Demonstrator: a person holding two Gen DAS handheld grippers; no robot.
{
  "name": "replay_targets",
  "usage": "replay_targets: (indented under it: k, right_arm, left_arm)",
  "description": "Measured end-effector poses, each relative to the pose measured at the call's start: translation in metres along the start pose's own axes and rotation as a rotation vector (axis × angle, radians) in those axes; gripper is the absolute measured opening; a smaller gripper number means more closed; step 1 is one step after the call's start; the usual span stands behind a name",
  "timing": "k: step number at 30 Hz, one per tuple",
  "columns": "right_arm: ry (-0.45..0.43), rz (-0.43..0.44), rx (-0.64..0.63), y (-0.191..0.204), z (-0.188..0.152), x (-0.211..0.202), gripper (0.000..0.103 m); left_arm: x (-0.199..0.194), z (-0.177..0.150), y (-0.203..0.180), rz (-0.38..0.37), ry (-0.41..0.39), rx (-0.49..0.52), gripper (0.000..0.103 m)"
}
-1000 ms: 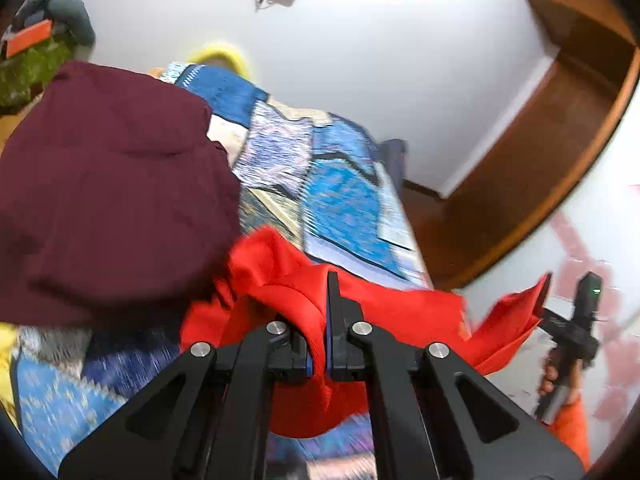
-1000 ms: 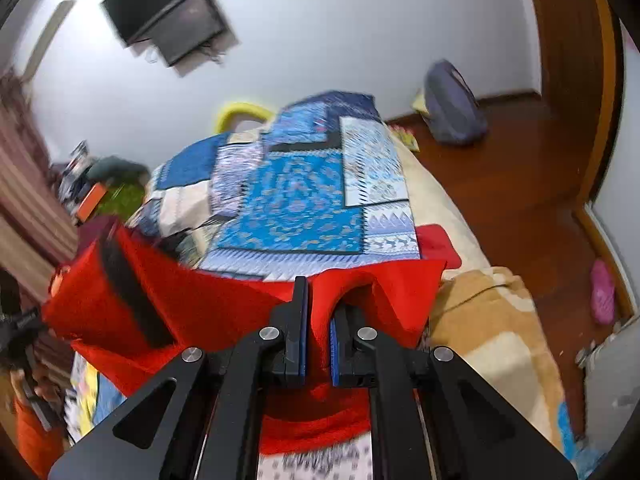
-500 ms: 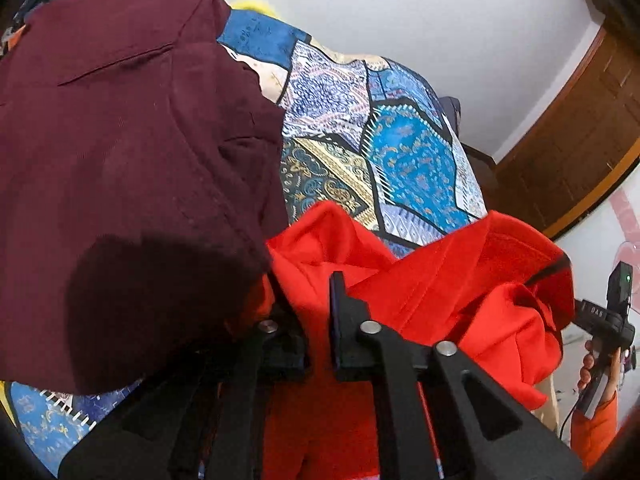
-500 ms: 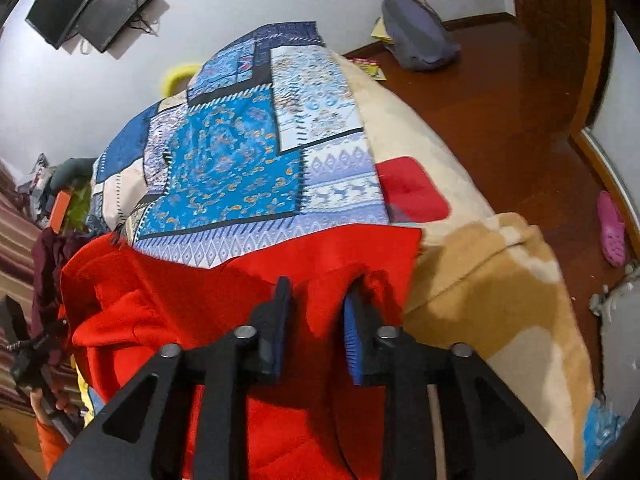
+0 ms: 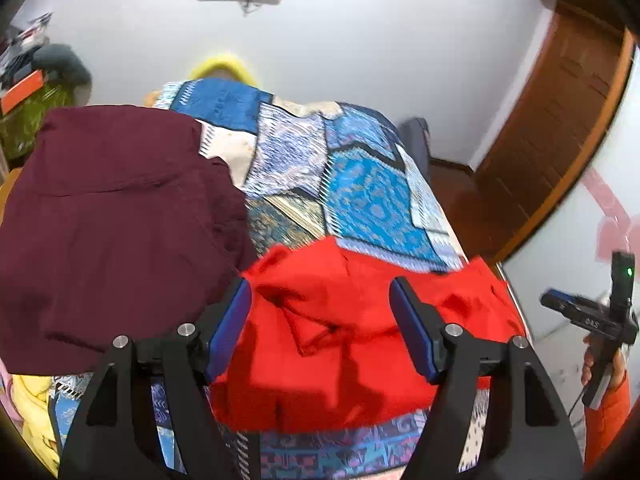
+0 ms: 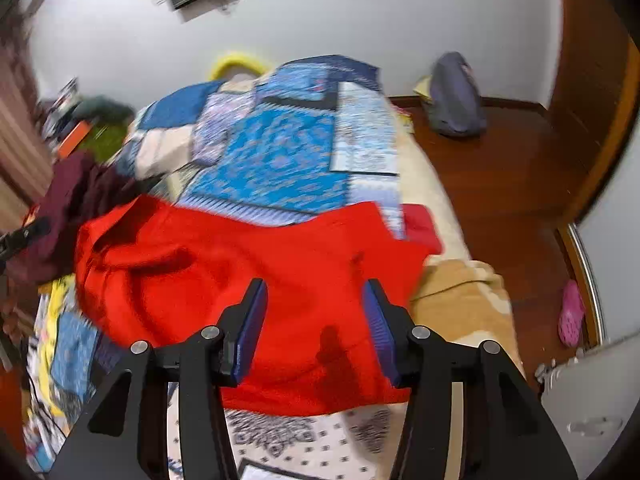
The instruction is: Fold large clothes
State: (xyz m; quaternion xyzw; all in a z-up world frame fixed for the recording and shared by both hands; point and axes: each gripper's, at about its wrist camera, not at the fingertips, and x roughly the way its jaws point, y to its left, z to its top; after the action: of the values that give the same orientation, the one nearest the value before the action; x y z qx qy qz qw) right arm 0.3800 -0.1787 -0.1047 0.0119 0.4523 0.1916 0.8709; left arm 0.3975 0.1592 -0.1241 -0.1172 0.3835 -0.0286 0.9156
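A red garment [image 5: 340, 344] lies rumpled on the near end of the bed; it also shows in the right wrist view [image 6: 248, 280]. My left gripper [image 5: 322, 320] is open and empty above the garment's left part. My right gripper [image 6: 316, 320] is open and empty above the garment's right part. A dark maroon garment [image 5: 112, 224] lies piled to the left of the red one and shows at the left in the right wrist view [image 6: 76, 200]. The right gripper also shows at the far right of the left wrist view [image 5: 600, 320].
The bed has a blue patchwork cover [image 5: 360, 184] and a tan blanket [image 6: 460, 292] at its right edge. A grey backpack [image 6: 452, 96] sits on the wooden floor. A pink shoe [image 6: 572, 312] lies by the wall. Yellow cloth [image 5: 36, 412] lies at the lower left.
Both grippers have opened and let go of the red garment, which now lies on the bed. Both have pulled back and tilted up a little.
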Motion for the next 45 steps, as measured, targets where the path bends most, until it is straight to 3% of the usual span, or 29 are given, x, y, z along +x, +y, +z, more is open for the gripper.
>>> replay_targets:
  k: [5, 10, 13, 17, 23, 25, 27, 30, 34, 36, 40, 42, 45]
  right_arm:
    - [0.053, 0.050, -0.059, 0.032, -0.012, 0.026, 0.046]
    - [0.127, 0.097, -0.064, 0.051, -0.018, 0.064, 0.046]
    - [0.153, 0.110, -0.064, 0.057, -0.014, 0.086, 0.046]
    - [0.144, 0.087, -0.053, 0.058, 0.007, 0.107, 0.046]
    - [0.061, -0.052, -0.002, 0.055, 0.046, 0.124, 0.046]
    - [0.028, -0.029, 0.004, 0.056, 0.048, 0.117, 0.046]
    - [0.000, 0.011, -0.010, 0.062, 0.043, 0.104, 0.046]
    - [0.014, 0.053, -0.056, 0.071, 0.028, 0.094, 0.046]
    - [0.087, 0.097, -0.122, 0.076, -0.002, 0.095, 0.046]
    - [0.116, 0.069, -0.150, 0.071, -0.020, 0.097, 0.046]
    - [0.076, -0.011, -0.164, 0.043, -0.046, 0.081, 0.047]
    - [0.056, -0.009, -0.100, 0.019, -0.052, 0.069, 0.064]
    - [0.042, -0.115, 0.018, -0.025, -0.056, 0.057, 0.062]
  left_arm:
    - [0.030, -0.036, -0.024, -0.025, 0.102, 0.110, 0.070]
    - [0.072, -0.063, -0.043, -0.062, 0.211, 0.213, 0.036]
    - [0.102, -0.056, -0.043, -0.045, 0.232, 0.217, 0.030]
    - [0.134, -0.018, -0.030, 0.027, 0.197, 0.191, 0.024]
    - [0.160, 0.035, -0.028, 0.123, 0.129, 0.160, 0.023]
    - [0.153, 0.039, -0.034, 0.135, 0.088, 0.167, 0.024]
    - [0.142, 0.036, -0.037, 0.089, 0.068, 0.151, 0.027]
    - [0.130, 0.023, -0.038, 0.016, 0.074, 0.118, 0.042]
    - [0.123, -0.020, -0.040, -0.036, 0.163, 0.159, 0.045]
    - [0.124, -0.046, -0.035, -0.014, 0.209, 0.192, 0.047]
    - [0.115, -0.080, -0.010, 0.019, 0.223, 0.199, 0.047]
    - [0.105, -0.089, 0.005, 0.027, 0.208, 0.163, 0.047]
    - [0.095, -0.097, 0.029, 0.057, 0.197, 0.089, 0.047]
